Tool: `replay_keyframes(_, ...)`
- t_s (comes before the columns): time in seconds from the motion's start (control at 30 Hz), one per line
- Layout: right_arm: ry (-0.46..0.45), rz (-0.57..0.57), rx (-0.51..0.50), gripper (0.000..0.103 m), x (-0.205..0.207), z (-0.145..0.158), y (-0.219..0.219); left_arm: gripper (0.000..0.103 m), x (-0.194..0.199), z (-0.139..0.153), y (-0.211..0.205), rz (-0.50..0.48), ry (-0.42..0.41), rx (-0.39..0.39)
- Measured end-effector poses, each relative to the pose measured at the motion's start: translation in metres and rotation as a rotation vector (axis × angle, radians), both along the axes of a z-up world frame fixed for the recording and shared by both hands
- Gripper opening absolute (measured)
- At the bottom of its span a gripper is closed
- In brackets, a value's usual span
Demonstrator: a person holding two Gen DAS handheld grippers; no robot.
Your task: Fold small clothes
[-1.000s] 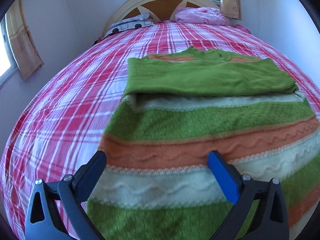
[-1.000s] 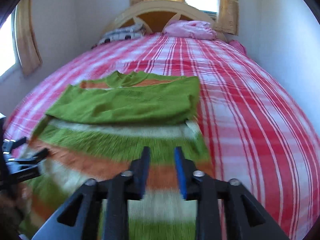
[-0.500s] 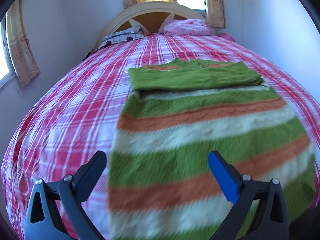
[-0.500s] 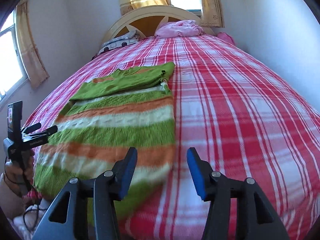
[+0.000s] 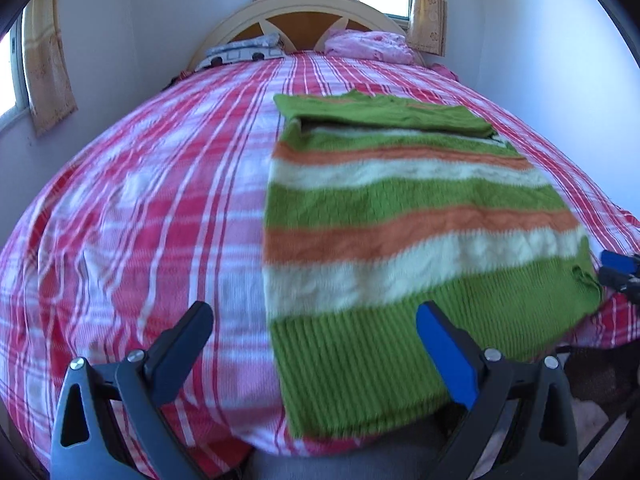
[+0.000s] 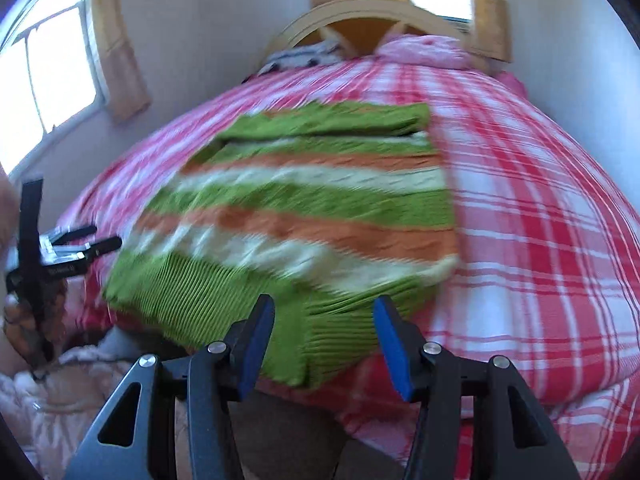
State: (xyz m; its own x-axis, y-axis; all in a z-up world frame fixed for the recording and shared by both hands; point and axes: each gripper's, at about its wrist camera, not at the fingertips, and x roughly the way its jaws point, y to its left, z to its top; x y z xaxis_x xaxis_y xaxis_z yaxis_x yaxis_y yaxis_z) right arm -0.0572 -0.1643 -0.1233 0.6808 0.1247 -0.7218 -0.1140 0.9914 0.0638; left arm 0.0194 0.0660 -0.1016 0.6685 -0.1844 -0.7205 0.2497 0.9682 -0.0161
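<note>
A green, orange and white striped knit sweater (image 5: 404,216) lies flat on the red plaid bed, its sleeves folded across the top (image 5: 384,116). Its ribbed green hem (image 5: 360,364) reaches the bed's near edge. My left gripper (image 5: 316,340) is open and empty, just before the hem's left corner. My right gripper (image 6: 324,332) is open and empty, its jaws on either side of the hem's right corner (image 6: 320,344). The sweater also shows in the right wrist view (image 6: 312,208). The left gripper shows at the left of the right wrist view (image 6: 92,240).
The red plaid bedsheet (image 5: 140,208) covers the whole bed. Pillows (image 5: 240,52) and a pink bundle (image 5: 368,46) lie by the headboard (image 5: 304,12). Walls close in on both sides. A pale quilted cloth (image 6: 52,396) lies below the bed's near edge.
Both grippers have pulled back from over the sweater to the near hem. The right gripper, almost shut a second ago, has opened and swung left toward the hem corner.
</note>
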Motion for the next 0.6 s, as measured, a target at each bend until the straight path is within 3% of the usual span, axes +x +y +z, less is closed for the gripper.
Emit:
replay_keyframes(0.1,0.044,-0.018,-0.151,0.053,0.003,-0.02,0.015,0.097,-0.006,-0.009,0.009,-0.012,0.038,-0.031)
replay_keyframes(0.17,0.043,-0.031,-0.176,0.053,0.001,-0.026,0.012,0.092,-0.005,-0.015,0.013,-0.009,0.07,-0.057)
replay_keyframes(0.27,0.057,-0.069,-0.123,0.053,0.0,-0.024,-0.004,0.074,0.0,-0.022,0.018,-0.005,0.124,-0.104)
replay_keyframes(0.3,0.071,-0.086,-0.105,0.051,0.0,-0.024,-0.01,0.063,0.001,-0.024,0.019,-0.012,0.143,-0.122)
replay_keyframes(0.33,0.081,-0.098,-0.09,0.038,0.0,-0.025,-0.015,0.05,0.003,-0.028,0.02,-0.022,0.17,-0.142)
replay_keyframes(0.4,0.087,-0.115,-0.047,0.022,-0.004,-0.023,-0.024,0.037,0.003,-0.034,0.019,-0.033,0.219,-0.164)
replay_keyframes(0.43,0.096,-0.119,-0.026,0.014,-0.005,-0.023,-0.028,0.036,0.002,-0.035,0.018,-0.031,0.213,-0.158)
replay_keyframes(0.47,0.102,-0.121,0.007,0.012,-0.006,-0.023,-0.033,0.035,0.001,-0.034,0.017,-0.034,0.207,-0.156)
replay_keyframes(0.53,0.108,-0.128,0.069,0.009,-0.008,-0.023,-0.041,0.023,-0.001,-0.033,0.013,-0.054,0.209,-0.158)
replay_keyframes(0.6,0.112,-0.134,0.106,0.008,-0.007,-0.023,-0.044,0.02,-0.003,-0.032,0.011,-0.05,0.2,-0.146)
